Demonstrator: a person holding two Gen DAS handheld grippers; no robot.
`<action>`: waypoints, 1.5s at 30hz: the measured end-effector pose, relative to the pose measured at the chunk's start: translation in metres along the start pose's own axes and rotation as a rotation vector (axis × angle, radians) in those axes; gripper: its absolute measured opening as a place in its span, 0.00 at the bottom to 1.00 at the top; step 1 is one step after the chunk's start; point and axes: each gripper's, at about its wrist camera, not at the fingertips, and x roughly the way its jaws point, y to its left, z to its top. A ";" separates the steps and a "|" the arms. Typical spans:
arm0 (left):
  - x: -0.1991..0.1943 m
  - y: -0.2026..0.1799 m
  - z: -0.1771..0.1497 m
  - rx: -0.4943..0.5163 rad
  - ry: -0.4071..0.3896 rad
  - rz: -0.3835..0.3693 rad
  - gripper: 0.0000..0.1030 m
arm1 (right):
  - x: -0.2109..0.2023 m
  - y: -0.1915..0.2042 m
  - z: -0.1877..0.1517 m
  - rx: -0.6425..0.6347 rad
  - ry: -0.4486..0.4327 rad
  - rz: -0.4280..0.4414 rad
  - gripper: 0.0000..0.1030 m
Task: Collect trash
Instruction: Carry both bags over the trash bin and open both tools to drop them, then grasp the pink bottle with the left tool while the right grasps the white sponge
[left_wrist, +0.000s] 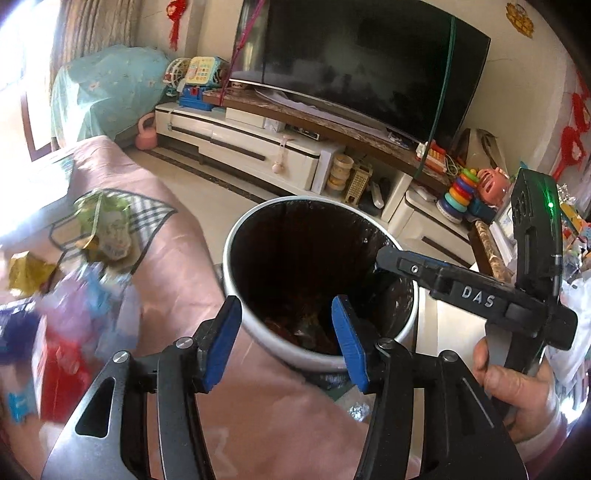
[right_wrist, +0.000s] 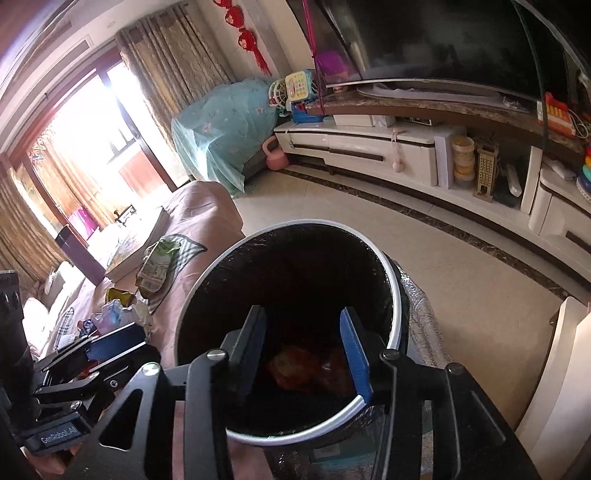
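2 fisheye views look down over a white trash bin (left_wrist: 251, 317) lined with a black bag, standing just beside a surface draped in pink cloth (left_wrist: 177, 266). Starting at the left of the left wrist view, loose trash lies on the cloth: a red and white packet (left_wrist: 55, 363) at the near edge, blurred purple and blue wrappers (left_wrist: 79, 299) above it, a crumpled yellow wrapper (left_wrist: 26, 273), and a green and white snack bag (left_wrist: 107, 229) farthest back. Further right, the left gripper (left_wrist: 284, 341) hangs over the near rim of the bin, its 2 blue-padded jaws apart with nothing between them. Only this view shows the person's hand (left_wrist: 517, 391) at the right edge, wrapped around the handle of the right gripper (left_wrist: 384, 264), which reaches over the bin's far right rim; its jaws cannot be made out from here. The right wrist view settles that: the right gripper (right_wrist: 304, 349) sits directly over the bin mouth (right_wrist: 397, 325) with jaws apart and empty. It also sees deeper inside, where reddish-orange wrappers (right_wrist: 295, 369) lie at the bottom. At its left, the snack bag (right_wrist: 157, 264) and other wrappers (right_wrist: 118, 310) rest on the cloth, and the left gripper (right_wrist: 110, 345) appears side-on at the lower left. Only this view shows the bright window (right_wrist: 85, 155) behind. Both show the white TV cabinet (right_wrist: 369, 147) and the dark television (left_wrist: 369, 62).
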 end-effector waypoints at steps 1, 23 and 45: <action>-0.005 0.002 -0.004 -0.005 -0.003 0.001 0.54 | -0.003 0.002 -0.003 0.007 -0.008 0.003 0.58; -0.129 0.111 -0.126 -0.186 -0.069 0.210 0.65 | -0.030 0.113 -0.104 -0.077 0.000 0.137 0.88; -0.178 0.199 -0.160 -0.355 -0.096 0.384 0.66 | 0.010 0.205 -0.127 -0.233 0.129 0.291 0.88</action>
